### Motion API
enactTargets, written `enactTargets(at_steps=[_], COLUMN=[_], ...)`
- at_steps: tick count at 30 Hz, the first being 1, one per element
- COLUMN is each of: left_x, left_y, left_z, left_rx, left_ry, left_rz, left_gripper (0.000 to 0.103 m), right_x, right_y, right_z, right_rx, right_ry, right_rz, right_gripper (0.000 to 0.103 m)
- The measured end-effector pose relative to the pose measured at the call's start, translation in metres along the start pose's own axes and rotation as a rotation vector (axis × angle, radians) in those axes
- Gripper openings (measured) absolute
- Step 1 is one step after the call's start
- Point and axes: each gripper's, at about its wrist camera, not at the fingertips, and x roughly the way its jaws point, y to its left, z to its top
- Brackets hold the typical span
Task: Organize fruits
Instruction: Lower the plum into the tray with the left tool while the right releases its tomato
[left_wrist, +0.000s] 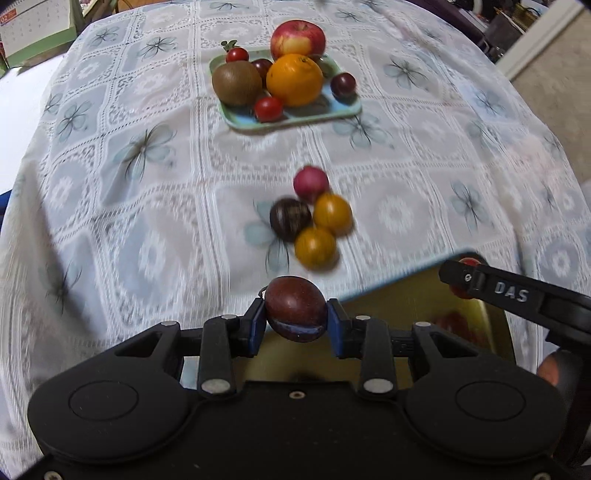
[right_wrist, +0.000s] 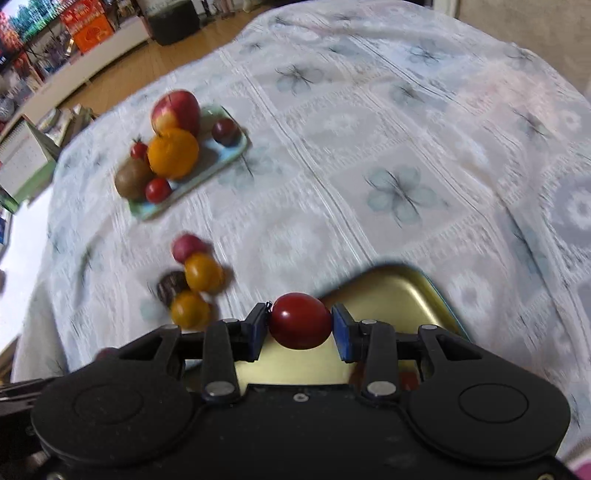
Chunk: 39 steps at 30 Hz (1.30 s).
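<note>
Over the gold tray (right_wrist: 391, 291) you held fruit in both tongs: left gripper (left_wrist: 296, 317) clamped a dark tomato (left_wrist: 295, 308), right gripper (right_wrist: 300, 325) a red tomato (right_wrist: 300, 320); four small fruits (left_wrist: 314, 218) lay unsorted mid-table.

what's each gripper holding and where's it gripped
Left gripper: dark purple tomato, pinched across its sides. Right gripper: red tomato, likewise.

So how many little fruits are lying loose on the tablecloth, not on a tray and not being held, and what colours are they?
Orange cherry tomatoes: 2
Pinkish-red cherry tomato: 1
Dark brown cherry tomato: 1
Total: 4
</note>
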Motion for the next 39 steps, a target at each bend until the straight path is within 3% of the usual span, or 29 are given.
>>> enactTargets(at_steps=[6,12,16,21,39], left_x=[-0.010,-0.008,-0.003,0.001,-0.008], left_y=[-0.006,-0.016,-0.019,-0.018,-0.011], left_z=[-0.044,-0.082,-0.102,-0.114,-0.117], left_rx=[0.028,0.068,0.077,0.069,0.051], left_ry=[0.030,0.068,0.089,0.113,0.106], left_rz=[-0.024,-0.009,0.002,0.020,0.016], left_gripper=[0.043,0.043,0.043,0.043,0.044], right_x=[-0.031,-0.045,-0.028,-0.019,-0.046], right_y=[-0.015,-0.032,-0.032,-0.042,-0.033], right_z=[-0.039,-0.085,-0.106,-0.114,-0.110], right_rx=[0.051,0.148,0.111,0.116,0.098], right_ry=[-0.032,-0.029,0.033,0.071,-0.028], right_rz=[-0.021,0.038,-0.043,-0.076,-0.075], right_gripper=[0.038,0.038,0.038,0.038,0.042])
